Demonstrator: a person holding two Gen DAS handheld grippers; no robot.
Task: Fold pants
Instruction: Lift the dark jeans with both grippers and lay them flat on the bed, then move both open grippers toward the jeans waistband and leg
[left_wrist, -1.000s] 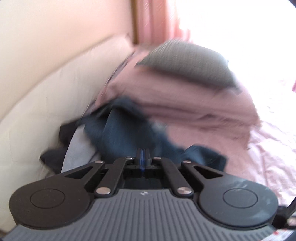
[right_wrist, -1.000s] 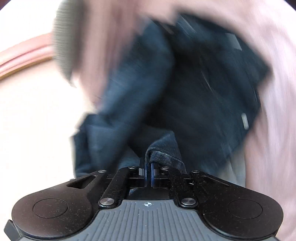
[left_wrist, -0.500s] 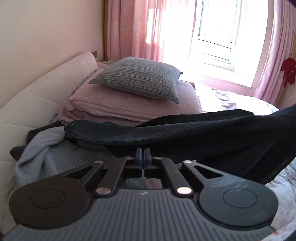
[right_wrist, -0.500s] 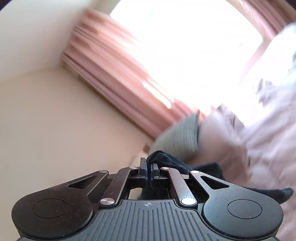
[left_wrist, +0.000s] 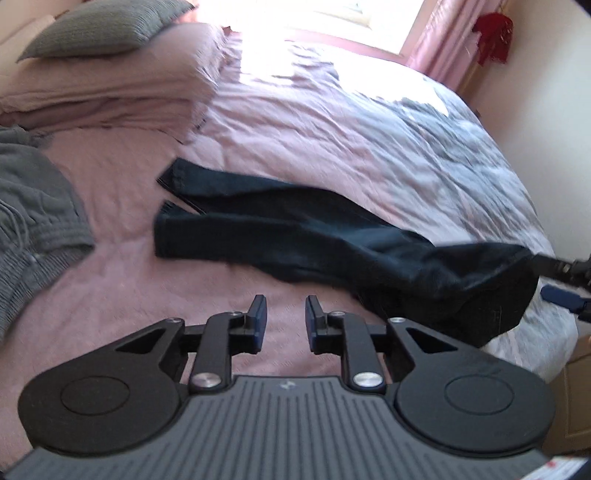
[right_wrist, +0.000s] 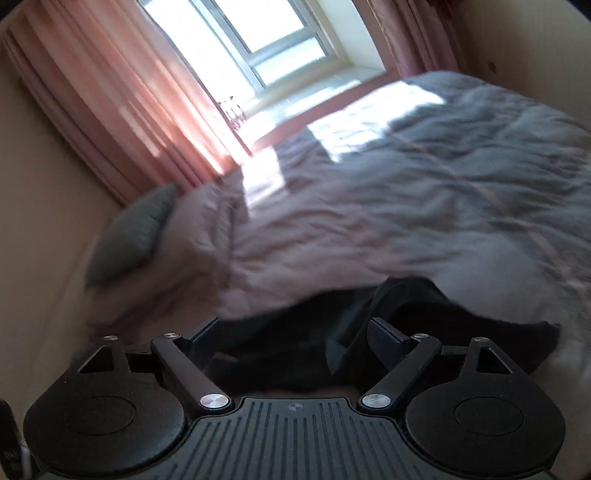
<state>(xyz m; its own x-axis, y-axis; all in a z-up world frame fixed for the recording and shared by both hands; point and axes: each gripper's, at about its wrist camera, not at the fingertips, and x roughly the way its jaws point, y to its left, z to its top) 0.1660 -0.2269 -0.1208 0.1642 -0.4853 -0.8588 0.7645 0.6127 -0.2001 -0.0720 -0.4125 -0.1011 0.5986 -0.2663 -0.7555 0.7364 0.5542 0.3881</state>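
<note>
Left wrist view: dark pants (left_wrist: 295, 229) lie stretched across the pink bedspread (left_wrist: 314, 122), leg hems toward the pillows, waist end draped at the bed's right edge.
Left gripper (left_wrist: 282, 321): jaws opening, a narrow gap between the blue pads, nothing between them; only bedspread shows below.
Right gripper (right_wrist: 291, 339): jaws opening and spread wide; the pants (right_wrist: 406, 314) lie bunched under and beyond the fingers, pads not pressing on the cloth. Its fingertips also show at the right edge of the left wrist view, just beside the waist end.
Grey garment (left_wrist: 33, 206): crumpled on the bed, left of the pants, apart from them.
Grey pillow (left_wrist: 99, 29): on stacked pink bedding at the head of the bed.
Background: window (right_wrist: 258, 44), pink curtains (right_wrist: 122, 103).
</note>
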